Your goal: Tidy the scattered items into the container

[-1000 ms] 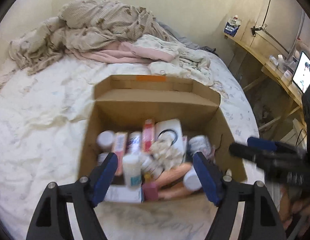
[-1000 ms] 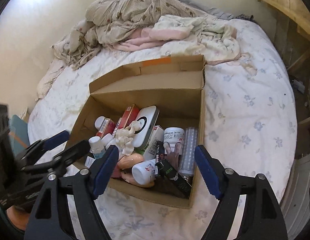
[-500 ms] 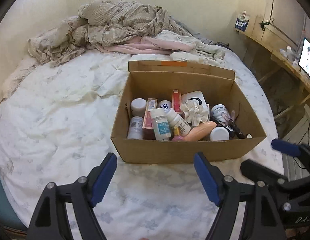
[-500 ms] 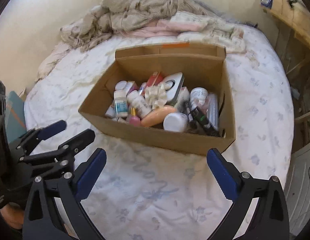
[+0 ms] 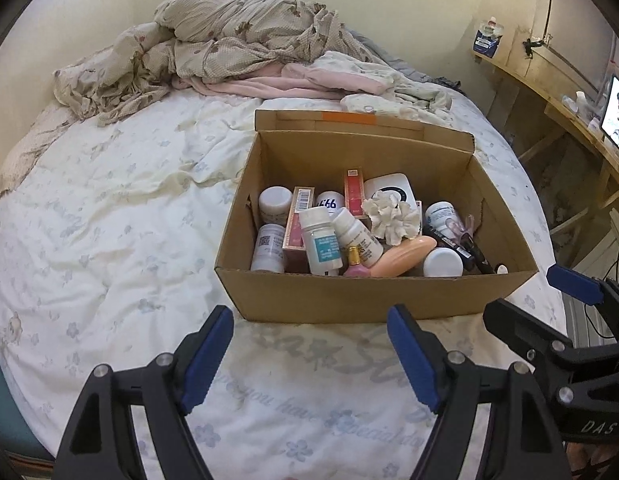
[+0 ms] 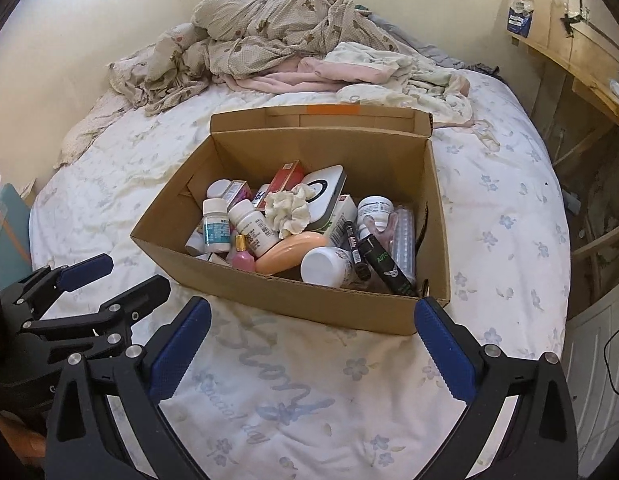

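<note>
An open cardboard box (image 5: 349,296) stands on the bed and also shows in the right wrist view (image 6: 293,296). It holds several items: white pill bottles (image 5: 324,240), red cartons (image 5: 354,190), a white scrunchie (image 6: 288,210), a peach bottle (image 6: 289,257), a pink bottle (image 5: 355,266), a white flat device (image 6: 323,190) and black tubes (image 6: 383,266). My left gripper (image 5: 309,360) is open and empty, above the sheet in front of the box. My right gripper (image 6: 313,352) is open and empty, also in front of the box.
The bed sheet (image 5: 109,240) is white with pale flowers. Crumpled blankets and clothes (image 5: 237,52) lie heaped at the far end by the wall. A wooden shelf (image 5: 569,92) with a lit screen (image 5: 617,116) runs along the right. The bed's right edge drops off near the box.
Both grippers have pulled back from over the box to in front of it. The box now sits farther away and whole in both views.
</note>
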`<action>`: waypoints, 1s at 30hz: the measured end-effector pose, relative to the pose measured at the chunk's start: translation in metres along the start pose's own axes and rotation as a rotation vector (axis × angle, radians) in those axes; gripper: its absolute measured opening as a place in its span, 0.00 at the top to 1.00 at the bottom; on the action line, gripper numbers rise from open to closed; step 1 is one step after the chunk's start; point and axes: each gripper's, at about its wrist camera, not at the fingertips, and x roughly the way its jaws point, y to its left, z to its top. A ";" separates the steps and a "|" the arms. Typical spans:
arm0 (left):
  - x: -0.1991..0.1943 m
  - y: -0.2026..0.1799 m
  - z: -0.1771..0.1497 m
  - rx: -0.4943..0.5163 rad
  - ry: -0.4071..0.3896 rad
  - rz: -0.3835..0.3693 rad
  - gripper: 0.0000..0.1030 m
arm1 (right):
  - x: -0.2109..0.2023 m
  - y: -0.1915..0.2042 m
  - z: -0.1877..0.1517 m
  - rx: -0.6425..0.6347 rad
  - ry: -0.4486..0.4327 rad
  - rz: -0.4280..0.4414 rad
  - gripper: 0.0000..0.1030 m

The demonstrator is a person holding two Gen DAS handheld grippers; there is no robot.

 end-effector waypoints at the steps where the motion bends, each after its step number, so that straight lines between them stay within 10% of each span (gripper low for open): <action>1: 0.001 0.000 0.000 0.002 0.001 -0.003 0.23 | 0.000 0.000 0.000 -0.002 0.000 -0.001 0.01; 30: -0.001 0.001 -0.003 0.103 -0.002 -0.047 0.23 | 0.001 0.003 -0.003 -0.002 -0.017 -0.016 0.01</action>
